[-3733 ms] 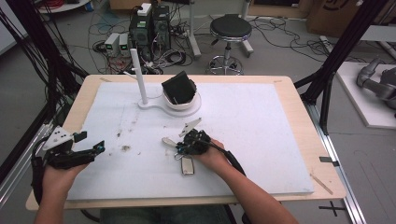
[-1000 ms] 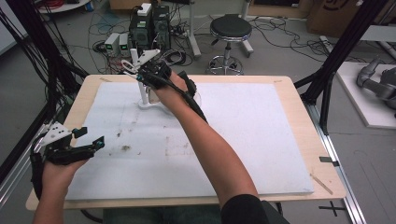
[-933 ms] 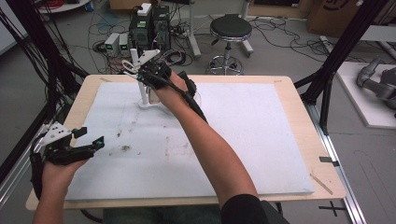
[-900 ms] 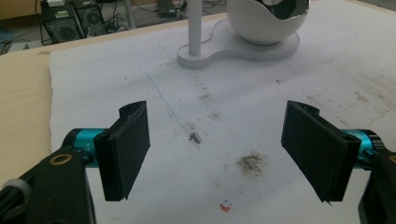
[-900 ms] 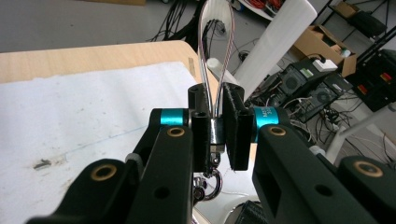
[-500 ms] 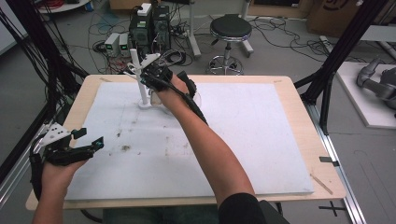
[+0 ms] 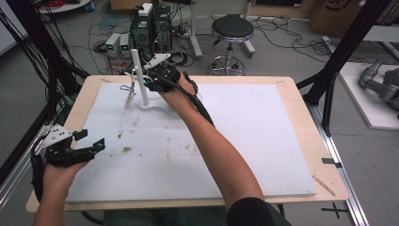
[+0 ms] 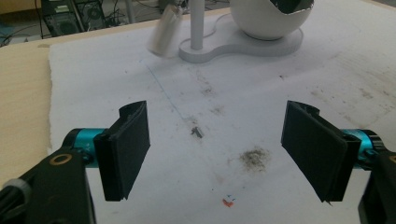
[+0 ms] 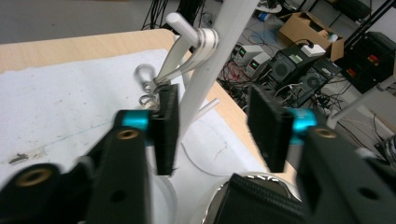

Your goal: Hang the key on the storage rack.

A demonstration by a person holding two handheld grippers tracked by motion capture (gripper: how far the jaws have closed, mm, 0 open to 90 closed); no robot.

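Right tongs [image 9: 212, 133] have just been opening and we see them spread around the white post [image 9: 210, 70], with the strap and key ring [image 9: 161, 77] hanging from its peg just beyond the jaw on their left. Left tongs [image 8: 217, 149] stand wide apart, pinching nothing, well short of the stand's base [image 8: 243, 46].

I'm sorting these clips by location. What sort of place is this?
Most likely a robotics lab: desktop computers and tangled cables sit on the floor behind the table, and a grey robot arm lies at right.
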